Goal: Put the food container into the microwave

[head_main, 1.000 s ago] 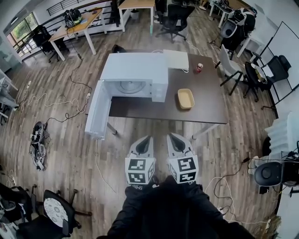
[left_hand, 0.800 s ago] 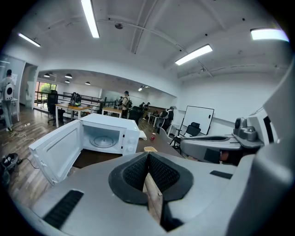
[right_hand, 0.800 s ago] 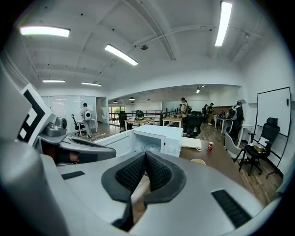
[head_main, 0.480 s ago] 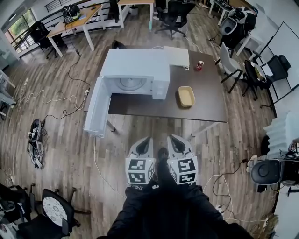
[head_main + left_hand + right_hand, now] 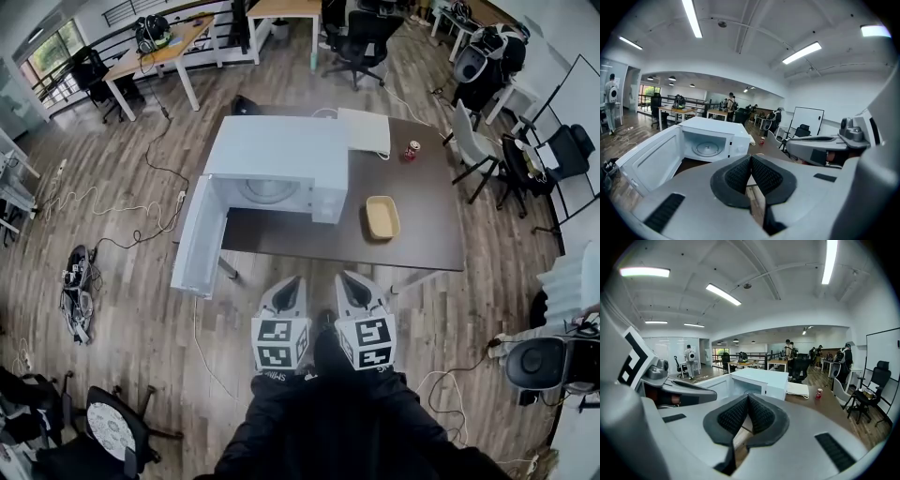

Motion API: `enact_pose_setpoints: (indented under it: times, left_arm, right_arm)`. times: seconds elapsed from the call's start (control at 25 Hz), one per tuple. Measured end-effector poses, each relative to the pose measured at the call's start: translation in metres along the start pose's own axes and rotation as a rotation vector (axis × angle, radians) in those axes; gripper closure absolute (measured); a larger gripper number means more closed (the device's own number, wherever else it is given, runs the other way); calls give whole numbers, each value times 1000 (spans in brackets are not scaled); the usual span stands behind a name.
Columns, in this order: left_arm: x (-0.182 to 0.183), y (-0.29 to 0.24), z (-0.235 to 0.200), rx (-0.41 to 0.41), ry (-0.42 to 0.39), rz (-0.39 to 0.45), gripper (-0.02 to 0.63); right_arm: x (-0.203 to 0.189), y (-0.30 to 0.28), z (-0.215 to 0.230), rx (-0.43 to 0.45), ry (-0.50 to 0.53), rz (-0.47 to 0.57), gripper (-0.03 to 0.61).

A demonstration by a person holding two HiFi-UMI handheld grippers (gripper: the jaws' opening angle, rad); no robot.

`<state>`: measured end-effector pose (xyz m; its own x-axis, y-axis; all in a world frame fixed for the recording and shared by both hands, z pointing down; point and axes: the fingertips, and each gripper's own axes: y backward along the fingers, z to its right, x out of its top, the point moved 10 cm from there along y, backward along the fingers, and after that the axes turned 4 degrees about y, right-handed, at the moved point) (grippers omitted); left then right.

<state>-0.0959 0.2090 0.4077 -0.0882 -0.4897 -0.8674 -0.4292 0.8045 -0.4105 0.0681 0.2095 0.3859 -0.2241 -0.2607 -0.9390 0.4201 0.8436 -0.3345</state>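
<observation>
Microwave [image 5: 272, 155] sits a little nearer than a second ago, so the person is walking up. Food container [image 5: 382, 217] lies on the table [image 5: 281, 236] just right of the microwave, whose door hangs open. Left gripper [image 5: 292, 281] and right gripper [image 5: 349, 278] are both pressed together, empty, well short of the microwave. Judged: pickup not begun.

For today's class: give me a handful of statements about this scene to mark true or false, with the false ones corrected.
1. The microwave has its door open. True.
2. The food container is inside the microwave. False: it lies on the table, beside the microwave.
3. The left gripper holds the food container. False: its jaws are together with nothing between them, held back from the table.
4. The right gripper has its jaws together and is empty. True.
5. A red can stands on the table. True.
</observation>
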Motion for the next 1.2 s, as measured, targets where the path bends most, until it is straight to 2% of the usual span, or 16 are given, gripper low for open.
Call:
enact_pose_setpoints:
  times: [0.48,0.96,1.2]
  left_arm:
    - [41,-110,1,-6,-11,-23,580]
    - [51,-193,10,2,-18,-66,581]
    - [35,-212,12,7,-12,-121,581]
  right_arm:
    - [7,-75,88,-9,-18,-27,555]
    - [-9,-122,158,-24,-50,-47,555]
    - [-36,-132,171,-11,-77,-138,555]
